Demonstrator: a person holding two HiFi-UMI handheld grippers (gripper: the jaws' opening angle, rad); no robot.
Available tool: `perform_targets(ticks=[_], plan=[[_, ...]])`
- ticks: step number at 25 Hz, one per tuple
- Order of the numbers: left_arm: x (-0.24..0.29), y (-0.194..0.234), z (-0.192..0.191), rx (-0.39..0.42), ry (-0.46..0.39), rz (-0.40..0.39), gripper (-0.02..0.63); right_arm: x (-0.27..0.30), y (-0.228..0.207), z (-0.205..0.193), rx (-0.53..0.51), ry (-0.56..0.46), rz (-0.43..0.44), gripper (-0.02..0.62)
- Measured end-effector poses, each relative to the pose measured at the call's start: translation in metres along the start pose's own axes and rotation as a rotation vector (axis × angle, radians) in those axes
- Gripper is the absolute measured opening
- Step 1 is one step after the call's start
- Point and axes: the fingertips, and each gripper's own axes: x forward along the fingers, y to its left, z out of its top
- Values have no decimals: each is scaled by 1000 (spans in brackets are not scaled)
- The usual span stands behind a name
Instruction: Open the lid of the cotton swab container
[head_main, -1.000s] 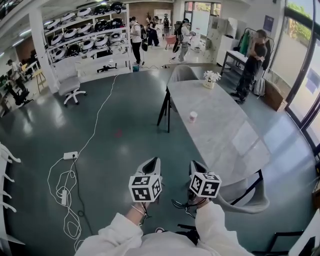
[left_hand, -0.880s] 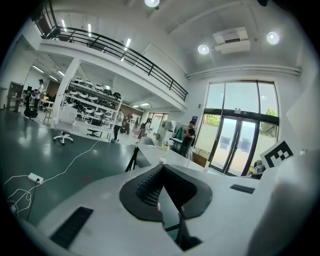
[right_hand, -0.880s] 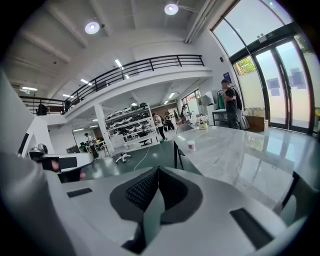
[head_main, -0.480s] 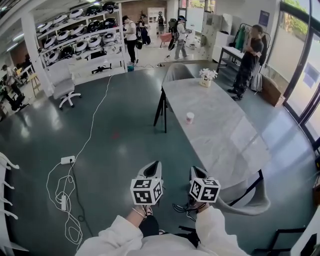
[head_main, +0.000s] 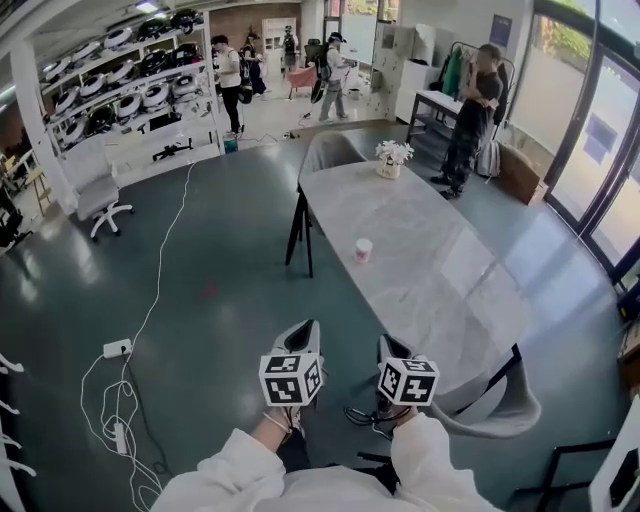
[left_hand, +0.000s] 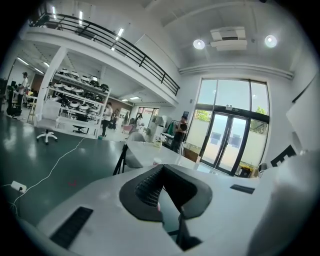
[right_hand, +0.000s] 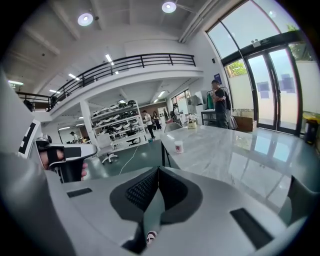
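Note:
The cotton swab container is a small white pot with a pinkish label. It stands alone near the left edge of the long grey marble table, well ahead of both grippers. It also shows small in the left gripper view and as the same container in the right gripper view. My left gripper and right gripper are held side by side low in the head view, over the floor and short of the table. Both are shut with nothing between the jaws.
A vase of white flowers stands at the table's far end. One grey chair is at the far end, another at the near end. A person stands beyond the table. A white cable with a power strip lies on the floor at left.
The table and container have shifted left and a little nearer in the head view as the person moves forward. Both grippers stay shut and keep their place before the body.

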Motion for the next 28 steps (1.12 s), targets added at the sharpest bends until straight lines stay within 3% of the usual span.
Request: perform_targets(ticks=[28], plan=[[167,115,103,-7,13,-104,8,173,16,117,11,-22,-93,60]])
